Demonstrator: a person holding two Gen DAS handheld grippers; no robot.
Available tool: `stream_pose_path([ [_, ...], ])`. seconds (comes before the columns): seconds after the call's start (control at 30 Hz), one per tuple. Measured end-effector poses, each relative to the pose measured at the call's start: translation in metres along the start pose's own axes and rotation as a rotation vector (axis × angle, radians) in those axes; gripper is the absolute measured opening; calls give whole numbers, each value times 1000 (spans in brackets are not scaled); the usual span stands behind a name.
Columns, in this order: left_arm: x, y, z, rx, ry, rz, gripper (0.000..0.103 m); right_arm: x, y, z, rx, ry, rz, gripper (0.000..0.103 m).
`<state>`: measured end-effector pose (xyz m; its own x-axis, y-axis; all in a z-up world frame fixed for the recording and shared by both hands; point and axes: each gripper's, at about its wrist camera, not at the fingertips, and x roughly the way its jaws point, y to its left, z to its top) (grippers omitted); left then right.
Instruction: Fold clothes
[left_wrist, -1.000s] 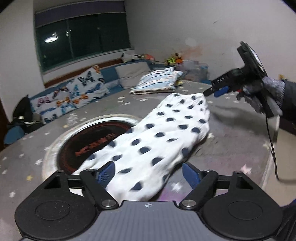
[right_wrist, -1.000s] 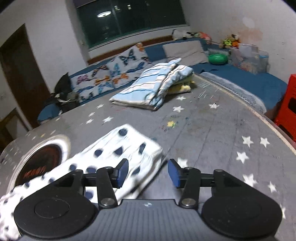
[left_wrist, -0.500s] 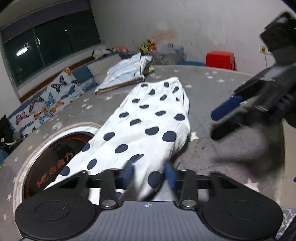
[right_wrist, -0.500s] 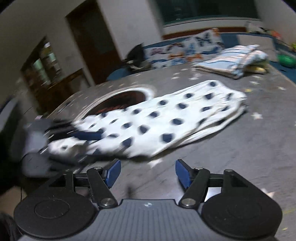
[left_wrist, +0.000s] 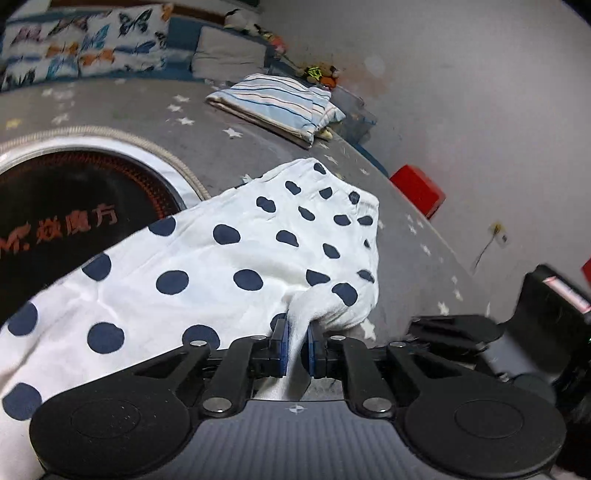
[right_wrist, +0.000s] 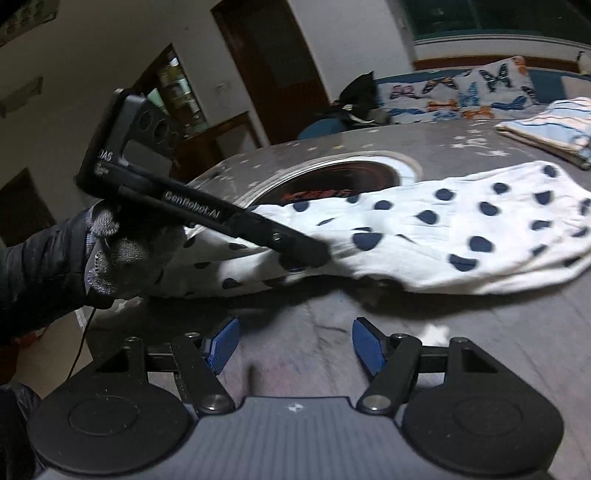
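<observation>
Jaws of the left gripper (left_wrist: 295, 345), just closing, clench the white navy-dotted cloth garment's (left_wrist: 229, 266) edge beside the right gripper (right_wrist: 293, 345), whose released jaws should grasp next for the fold.

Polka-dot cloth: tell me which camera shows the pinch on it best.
The left wrist view. There the left tool is shut on a bunched fold of the polka-dot cloth, pads and fabric up close. The right wrist view shows the cloth from the side, with that tool's tip blurred and the pinch hidden.
</observation>
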<state>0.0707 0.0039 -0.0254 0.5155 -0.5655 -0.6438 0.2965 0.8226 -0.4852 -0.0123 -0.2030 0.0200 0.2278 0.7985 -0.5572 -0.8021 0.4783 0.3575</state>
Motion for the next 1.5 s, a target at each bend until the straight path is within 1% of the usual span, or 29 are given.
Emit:
stream_pose_path([
  [0.17,-1,4,1,-45,7,-72,12,16,-1,9,2,5,51,70],
  [0.23,-4,6,2,-49,3,-94,12,18,-3,12,21,-7,53,70],
  [0.4,-4,10,3,-66,2,-114,12,6,-16,6,98,-58,29,73],
  [0.53,-1,10,3,-70,21,-124,14,-6,-30,1,172,-111,35,75],
  [0.57,0,10,2,-71,25,-127,18,-8,-33,1,186,-122,44,75],
  [0.63,-1,9,2,-70,25,-125,19,-11,-36,0,201,-144,79,75],
  [0.67,-3,9,3,-67,20,-123,24,-13,-35,0,199,-152,104,75],
  [0.7,-5,8,3,-63,15,-121,33,-15,-33,-1,197,-160,128,75],
  [0.73,-7,7,4,-56,8,-121,38,-19,-32,-2,190,-169,147,75],
  [0.77,-9,6,3,-49,-1,-115,47,-22,-31,-2,186,-180,162,76],
  [0.8,-12,5,3,-42,-9,-110,51,-27,-30,-3,187,-193,175,77],
  [0.9,-19,3,3,-21,-33,-93,54,-40,-26,-7,191,-233,214,80],
  [0.93,-20,2,2,-15,-32,-69,54,-43,-25,-8,191,-244,226,81],
  [1.0,-20,2,1,-1,-25,-26,54,-43,-20,-8,177,-237,247,84],
  [1.1,-19,2,-4,34,-11,52,54,-40,-13,-10,152,-192,205,84],
  [1.17,-21,1,-9,65,-12,114,54,-41,-14,-10,150,-180,159,84],
  [1.3,-33,3,-24,85,-27,171,56,-43,-16,-10,146,-155,70,84],
  [1.4,-46,3,-36,104,-51,213,56,-37,-21,-10,162,-145,64,84],
  [1.5,-58,4,-45,101,-68,242,58,-29,-19,-8,153,-144,94,84],
])
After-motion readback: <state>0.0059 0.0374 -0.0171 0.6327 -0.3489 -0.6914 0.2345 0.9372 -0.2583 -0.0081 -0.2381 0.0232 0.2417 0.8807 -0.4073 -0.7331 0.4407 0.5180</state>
